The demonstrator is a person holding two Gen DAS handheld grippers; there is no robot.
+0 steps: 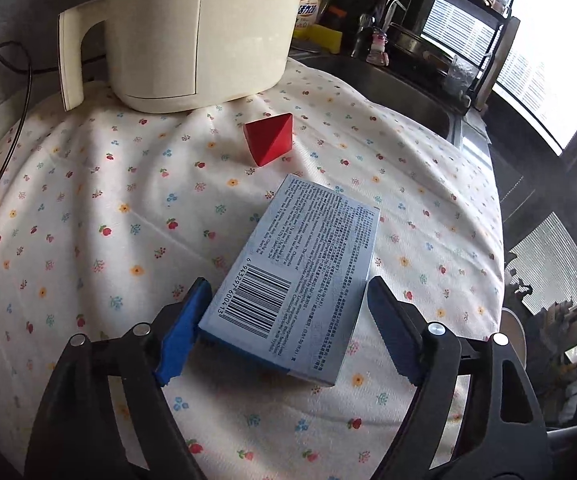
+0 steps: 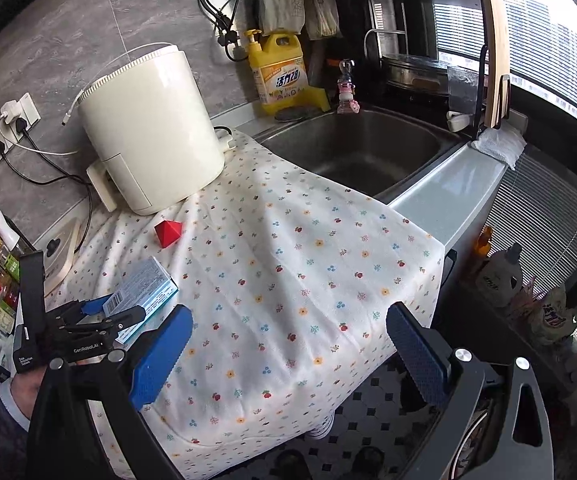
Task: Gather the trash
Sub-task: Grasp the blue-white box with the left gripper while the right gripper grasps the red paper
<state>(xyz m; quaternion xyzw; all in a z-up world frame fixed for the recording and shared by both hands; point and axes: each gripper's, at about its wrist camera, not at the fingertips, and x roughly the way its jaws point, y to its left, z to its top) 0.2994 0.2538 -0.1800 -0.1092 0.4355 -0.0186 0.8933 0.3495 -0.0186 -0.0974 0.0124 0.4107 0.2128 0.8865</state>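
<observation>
A flat light-blue carton [image 1: 300, 280] with a barcode lies on the floral cloth [image 1: 88, 200]. My left gripper [image 1: 288, 320] is open, its blue fingers on either side of the carton's near end, the left pad touching its edge and the right pad apart from it. A red pyramid block [image 1: 269, 139] sits beyond the carton. In the right wrist view the carton [image 2: 144, 292] lies at the left with the left gripper [image 2: 114, 314] around it, and the red block [image 2: 168, 233] is behind. My right gripper [image 2: 288, 352] is open and empty above the cloth's front edge.
A cream air fryer [image 2: 152, 132] stands at the back of the cloth. A steel sink [image 2: 360, 152] lies to the right, with a yellow detergent bottle [image 2: 278, 72] behind it. Cables and wall sockets [image 2: 14, 124] are at the left. The counter drops off to the tiled floor [image 2: 368, 420].
</observation>
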